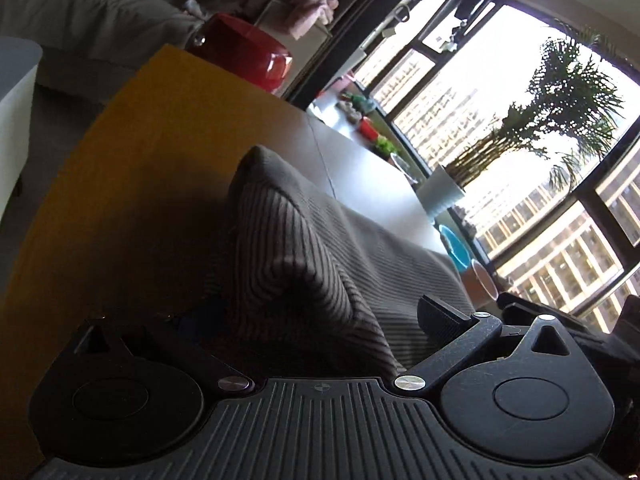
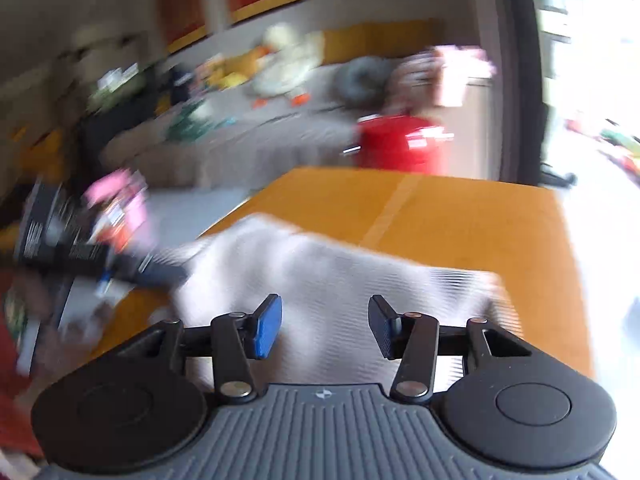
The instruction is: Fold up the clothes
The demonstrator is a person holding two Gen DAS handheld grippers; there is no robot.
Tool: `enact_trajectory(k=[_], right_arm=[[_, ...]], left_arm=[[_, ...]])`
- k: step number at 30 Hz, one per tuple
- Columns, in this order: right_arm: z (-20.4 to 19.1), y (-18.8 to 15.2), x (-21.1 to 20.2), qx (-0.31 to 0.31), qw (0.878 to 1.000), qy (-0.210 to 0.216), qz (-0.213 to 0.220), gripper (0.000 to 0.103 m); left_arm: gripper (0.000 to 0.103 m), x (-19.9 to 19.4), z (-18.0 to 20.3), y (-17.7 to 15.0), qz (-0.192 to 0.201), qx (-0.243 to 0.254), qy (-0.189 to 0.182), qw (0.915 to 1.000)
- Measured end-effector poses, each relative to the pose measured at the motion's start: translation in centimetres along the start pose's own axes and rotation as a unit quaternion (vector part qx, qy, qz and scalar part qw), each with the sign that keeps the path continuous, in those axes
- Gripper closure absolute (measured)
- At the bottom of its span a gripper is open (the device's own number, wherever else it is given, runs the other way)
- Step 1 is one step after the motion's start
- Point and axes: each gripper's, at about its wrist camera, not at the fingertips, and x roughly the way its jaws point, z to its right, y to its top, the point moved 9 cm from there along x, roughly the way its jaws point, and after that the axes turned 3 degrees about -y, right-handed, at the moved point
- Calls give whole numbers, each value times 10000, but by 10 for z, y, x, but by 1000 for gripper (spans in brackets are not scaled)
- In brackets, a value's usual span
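A grey striped garment lies on the yellow-brown wooden table. One fold of it stands up in a peak. My left gripper is open and low against the table, with that raised fold between its wide-spread fingers. Only its right finger shows clearly; the left one is lost in shadow. The right wrist view is blurred by motion. There the same garment is spread on the table, and my right gripper hangs open just above its near edge, holding nothing.
A red container stands past the table's far edge, in front of a grey sofa with toys on it. A white plant pot, a blue bowl and a cup stand by the window. Cluttered items lie to the left.
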Motion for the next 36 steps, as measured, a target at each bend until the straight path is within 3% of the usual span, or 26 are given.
enact_trajectory(k=[3, 6, 8, 10, 12, 14, 15, 16, 17, 18, 20, 25, 27, 29, 32, 36], right_arm=[[44, -6, -21, 895, 9959, -25, 92, 55], [57, -27, -13, 1319, 9912, 59, -118, 55], [54, -42, 2, 1315, 9909, 43, -277, 55], [46, -54, 20, 1172, 9921, 22, -447, 41], [42, -65, 36, 1007, 9932, 32, -582, 38], [34, -64, 47, 838, 9949, 104, -547, 34], [29, -63, 52, 751, 9957, 142, -522, 33], [26, -60, 54, 705, 9961, 175, -493, 43], [23, -56, 55, 670, 9965, 206, -463, 57], [20, -53, 55, 635, 9968, 237, -432, 73], [16, -41, 45, 610, 9970, 356, -303, 78], [20, -42, 27, 624, 9969, 397, -277, 78], [22, -43, 20, 632, 9968, 408, -273, 77], [32, -59, 27, 602, 9972, 143, -423, 76], [41, -73, 33, 521, 9979, -43, -372, 68], [37, -62, 30, -85, 9988, -436, -224, 53]], left_arm=[[2, -2, 1, 8, 100, -15, -126, 9999], [3, -3, -1, 21, 82, -224, -312, 9992], [3, 2, -3, 24, 6, -152, -150, 9998], [3, 11, -1, 20, -151, -39, -46, 9999], [4, 18, 1, 16, -234, 112, 65, 9996], [9, 24, 3, 13, -259, 291, 203, 9990], [19, 27, 4, 12, -271, 380, 272, 9985], [32, 30, 5, 11, -275, 467, 347, 9979], [41, 32, 5, 12, -257, 542, 429, 9973], [57, 31, 7, 12, -249, 610, 454, 9968], [60, 22, 18, 15, -185, 737, 338, 9965], [61, -8, 36, 6, -92, 693, -52, 9975], [60, -7, 27, -7, -194, 701, 93, 9973], [58, -3, 16, -23, -343, 682, 273, 9967], [54, -8, 12, -33, -303, 851, 342, 9953], [35, -32, 22, -15, 78, 1085, 525, 9927]])
